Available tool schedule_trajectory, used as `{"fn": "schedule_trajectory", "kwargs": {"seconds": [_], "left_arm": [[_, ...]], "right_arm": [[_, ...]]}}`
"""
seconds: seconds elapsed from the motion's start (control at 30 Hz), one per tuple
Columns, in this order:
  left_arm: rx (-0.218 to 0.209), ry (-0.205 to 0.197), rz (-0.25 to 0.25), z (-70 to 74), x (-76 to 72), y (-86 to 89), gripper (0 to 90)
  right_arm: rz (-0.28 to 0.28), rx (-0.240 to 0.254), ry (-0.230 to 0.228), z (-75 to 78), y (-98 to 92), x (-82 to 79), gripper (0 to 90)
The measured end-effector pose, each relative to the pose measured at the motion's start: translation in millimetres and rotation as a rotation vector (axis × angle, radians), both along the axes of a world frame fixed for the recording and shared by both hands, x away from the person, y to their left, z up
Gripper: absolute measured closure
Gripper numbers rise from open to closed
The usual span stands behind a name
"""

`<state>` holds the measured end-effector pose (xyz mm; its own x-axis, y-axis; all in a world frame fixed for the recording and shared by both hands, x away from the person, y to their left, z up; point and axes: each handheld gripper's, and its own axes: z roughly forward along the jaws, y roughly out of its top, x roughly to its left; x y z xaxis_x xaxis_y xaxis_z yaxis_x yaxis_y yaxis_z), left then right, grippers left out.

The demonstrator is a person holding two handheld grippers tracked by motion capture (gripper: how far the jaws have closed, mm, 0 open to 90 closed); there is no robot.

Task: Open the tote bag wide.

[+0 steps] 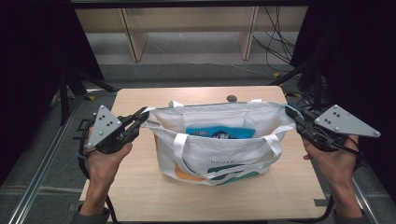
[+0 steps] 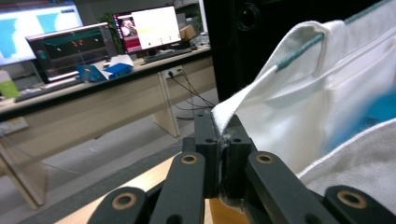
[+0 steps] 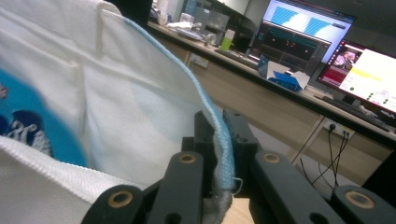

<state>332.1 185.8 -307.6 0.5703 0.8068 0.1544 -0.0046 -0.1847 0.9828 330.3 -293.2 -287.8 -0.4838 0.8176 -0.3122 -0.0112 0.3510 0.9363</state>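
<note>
Tote bag [image 1: 219,140]: white woven cloth, coarse matt weave, blue-green stitched rim. Packet [image 1: 219,132] inside: glossy blue printed film. Table [image 1: 140,186]: pale wood-grain top, smooth, matt. Left gripper [image 1: 140,122] and right gripper [image 1: 293,115]: matt black plastic, brass-coloured rivets, grey metal plates.

Bag mouth [image 1: 219,122] wide (blue packet [image 1: 220,132] inside)

Small dark round object [image 1: 231,98] at table's [image 1: 140,186] far edge, monitors [image 2: 147,28] on a desk [image 2: 93,100], blue box [image 3: 285,77]
</note>
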Motion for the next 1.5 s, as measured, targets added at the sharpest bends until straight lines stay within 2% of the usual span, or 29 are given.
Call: {"fn": "schedule_trajectory", "kwargs": {"seconds": [0.1, 0.2, 0.3, 0.37, 0.43, 0.47, 0.5, 0.57, 0.7, 0.77, 0.9, 0.93, 0.97, 1.0, 1.13, 1.17, 1.23, 1.43, 1.47, 1.5], "left_arm": [[0.026, 0.025, -0.001, -8.2, 2.1, -2.0, 87.2], [0.023, 0.054, 0.004, -17.4, 7.1, -1.5, 87.1], [0.028, 0.077, 0.002, -24.3, 10.8, -0.8, 87.1], [0.022, 0.087, 0.001, -26.9, 13.2, -0.6, 87.0], [0.032, 0.092, 0.005, -29.2, 14.0, -1.4, 86.9], [0.039, 0.092, 0.006, -31.1, 14.2, -1.6, 86.9], [0.05, 0.096, 0.007, -32.4, 14.4, -1.6, 86.9], [0.053, 0.101, 0.009, -37.0, 15.2, -1.6, 86.8], [0.075, 0.122, 0.008, -48.6, 18.5, -0.8, 86.5], [0.08, 0.144, 0.014, -54.4, 21.4, 0.4, 86.3], [0.088, 0.173, 0.015, -64.4, 27.6, 2.5, 86.2], [0.089, 0.185, 0.021, -67.0, 27.8, 2.8, 86.2], [0.093, 0.187, 0.008, -69.8, 29.2, 2.6, 86.2], [0.1, 0.194, 0.003, -72.3, 29.8, 2.4, 86.1], [0.111, 0.221, -0.002, -83.0, 32.4, 3.5, 86.0], [0.117, 0.228, -0.001, -85.9, 32.6, 3.3, 85.9], [0.141, 0.226, -0.011, -90.8, 34.7, 3.6, 85.8], [0.175, 0.28, -0.025, -115.2, 38.3, 0.3, 85.6], [0.177, 0.282, -0.036, -120.0, 39.0, -0.9, 85.7], [0.166, 0.3, -0.04, -125.0, 38.8, -2.3, 85.7]], "right_arm": [[0.008, -0.013, 0.012, -4.9, -0.3, 6.8, 85.3], [0.004, 0.013, 0.026, -15.4, -0.1, 11.6, 85.2], [0.012, 0.013, 0.038, -23.6, 0.5, 13.3, 85.2], [0.004, 0.013, 0.027, -28.1, 0.3, 14.0, 85.1], [-0.007, 0.033, 0.029, -32.8, 1.0, 13.4, 85.1], [-0.001, 0.018, 0.022, -34.1, 0.0, 13.9, 85.1], [-0.019, 0.022, 0.027, -37.3, 2.4, 14.9, 85.1], [-0.023, -0.001, 0.045, -40.9, 2.8, 17.3, 85.1], [-0.024, -0.01, 0.077, -50.9, 3.4, 21.9, 85.1], [-0.029, -0.008, 0.096, -57.9, 5.1, 24.8, 85.0], [-0.02, -0.041, 0.114, -67.8, 6.6, 32.0, 85.0], [-0.02, -0.03, 0.135, -70.2, 7.5, 31.9, 85.0], [-0.015, -0.05, 0.119, -71.3, 6.7, 33.5, 84.9], [-0.018, -0.035, 0.145, -73.4, 7.4, 32.1, 85.0], [-0.015, -0.055, 0.142, -79.4, 7.2, 33.3, 84.9], [-0.012, -0.048, 0.167, -81.4, 8.3, 32.0, 84.8], [-0.009, -0.064, 0.167, -85.4, 8.2, 33.4, 84.8], [0.006, -0.068, 0.237, -103.0, 8.7, 35.9, 84.8], [0.004, -0.076, 0.227, -106.2, 8.7, 37.0, 84.8], [0.005, -0.074, 0.254, -108.4, 9.0, 36.2, 84.8]]}}
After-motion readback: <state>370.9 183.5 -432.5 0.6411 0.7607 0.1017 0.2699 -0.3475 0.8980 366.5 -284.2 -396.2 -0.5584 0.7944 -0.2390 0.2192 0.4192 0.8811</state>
